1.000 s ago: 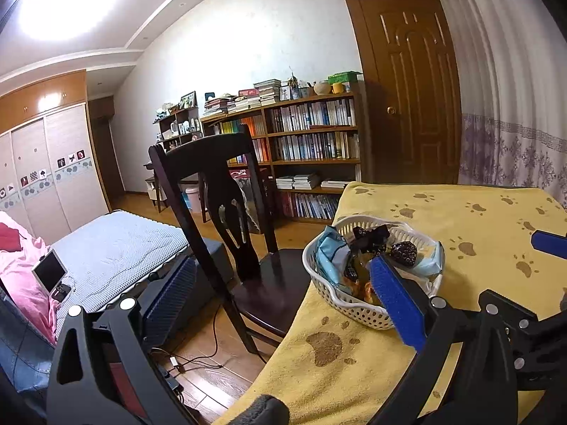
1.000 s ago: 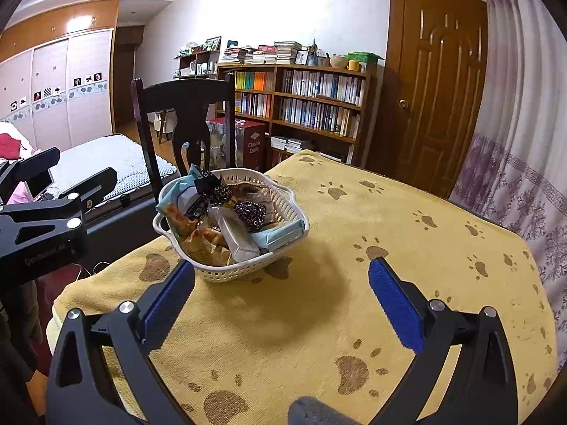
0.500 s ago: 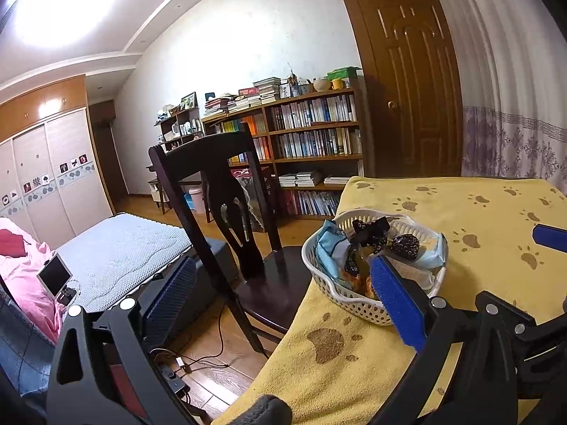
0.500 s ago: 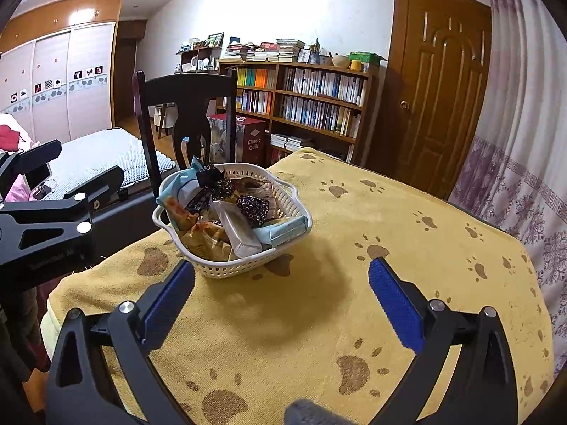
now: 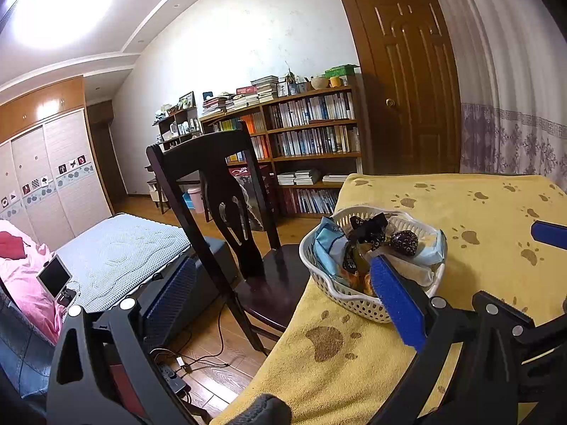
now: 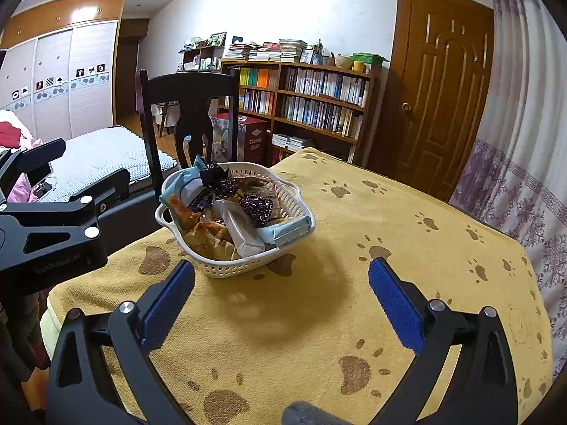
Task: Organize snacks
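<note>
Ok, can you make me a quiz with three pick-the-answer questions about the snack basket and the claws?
1. Where does the white basket stand?
A. on the chair seat
B. on the yellow paw-print cloth, near the edge by the dark chair
C. on the bed

2. What colour are the pads on the right claw?
A. blue
B. red
C. green

3. What state are the two claws in?
A. both shut on a snack
B. one open, one shut
C. both open, holding nothing

Answers:
1 B: the basket sits on the cloth, with the chair just behind it.
2 A: both pads show blue.
3 C: the right claw and the left claw each show a wide gap with nothing between the pads.
</note>
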Action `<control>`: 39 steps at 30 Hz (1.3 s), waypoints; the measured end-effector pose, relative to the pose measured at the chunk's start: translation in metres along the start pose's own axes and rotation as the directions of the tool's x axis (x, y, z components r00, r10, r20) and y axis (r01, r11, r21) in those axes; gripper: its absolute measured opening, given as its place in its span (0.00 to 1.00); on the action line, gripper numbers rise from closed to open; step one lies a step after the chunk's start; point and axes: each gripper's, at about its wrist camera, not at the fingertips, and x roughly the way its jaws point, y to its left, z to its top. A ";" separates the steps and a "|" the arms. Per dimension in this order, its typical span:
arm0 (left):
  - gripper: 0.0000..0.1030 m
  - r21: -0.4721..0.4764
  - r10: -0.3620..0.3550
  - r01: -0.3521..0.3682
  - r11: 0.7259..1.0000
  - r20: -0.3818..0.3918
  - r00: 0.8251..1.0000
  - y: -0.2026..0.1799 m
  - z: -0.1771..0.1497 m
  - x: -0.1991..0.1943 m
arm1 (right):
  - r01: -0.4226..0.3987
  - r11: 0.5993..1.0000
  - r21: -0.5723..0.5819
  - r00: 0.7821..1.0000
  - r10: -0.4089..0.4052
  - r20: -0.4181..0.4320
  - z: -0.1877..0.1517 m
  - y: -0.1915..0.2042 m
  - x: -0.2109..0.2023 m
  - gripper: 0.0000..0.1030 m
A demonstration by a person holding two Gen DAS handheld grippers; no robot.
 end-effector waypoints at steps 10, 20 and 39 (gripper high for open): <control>0.97 0.008 -0.002 0.002 1.000 -0.003 1.000 -0.002 -0.002 0.001 | -0.006 1.000 -0.004 1.000 0.006 -0.001 -0.001 0.000 0.002 0.95; 0.97 0.020 -0.008 0.008 1.000 -0.004 1.000 -0.004 -0.004 0.001 | -0.017 1.000 -0.002 1.000 0.017 -0.005 -0.001 0.000 0.003 0.95; 0.97 0.019 -0.007 0.007 1.000 -0.006 1.000 -0.004 -0.004 0.001 | -0.035 0.999 -0.018 0.999 0.036 0.011 -0.004 0.006 0.003 0.95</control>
